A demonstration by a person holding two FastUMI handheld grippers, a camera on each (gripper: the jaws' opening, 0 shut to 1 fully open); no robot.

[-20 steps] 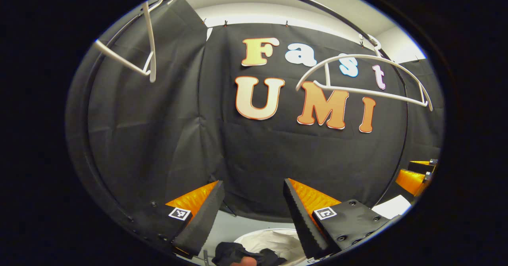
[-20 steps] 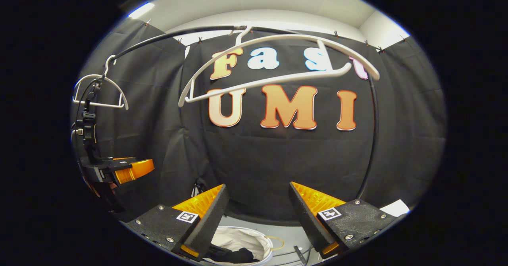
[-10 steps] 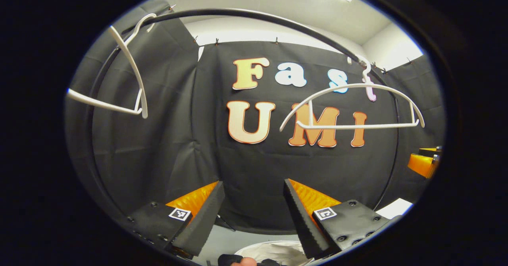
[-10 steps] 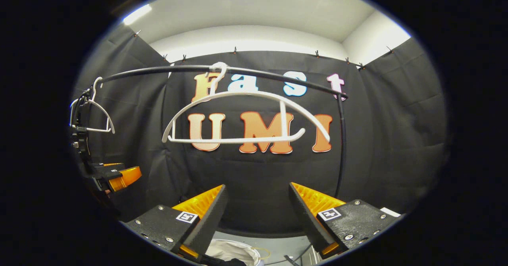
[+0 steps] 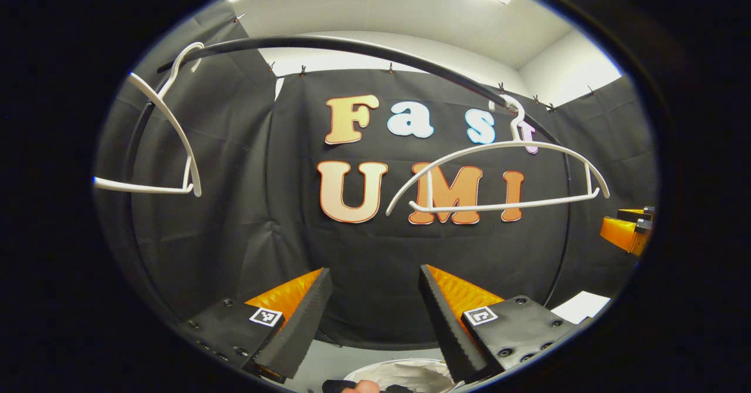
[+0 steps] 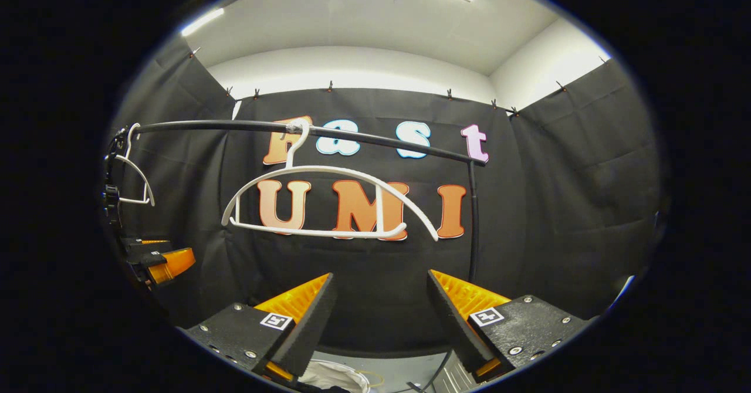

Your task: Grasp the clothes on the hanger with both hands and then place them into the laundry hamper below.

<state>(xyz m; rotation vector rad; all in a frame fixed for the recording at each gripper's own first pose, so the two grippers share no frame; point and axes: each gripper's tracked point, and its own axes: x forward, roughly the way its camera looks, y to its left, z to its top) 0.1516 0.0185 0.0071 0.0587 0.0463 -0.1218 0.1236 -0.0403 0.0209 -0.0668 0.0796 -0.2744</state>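
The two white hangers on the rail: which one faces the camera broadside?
The hanger near the rail's middle; the other hanger, at the rail's far end, shows nearly edge-on.

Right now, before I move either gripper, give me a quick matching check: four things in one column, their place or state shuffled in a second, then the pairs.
1. left gripper
2. white hanger
3. laundry hamper
4. black rail

A. runs across the top, carrying hooks
B. bare, hooked on the rail
C. open, holding nothing
D. below the fingers, at the bottom edge

Pairs: 1-C, 2-B, 3-D, 4-A
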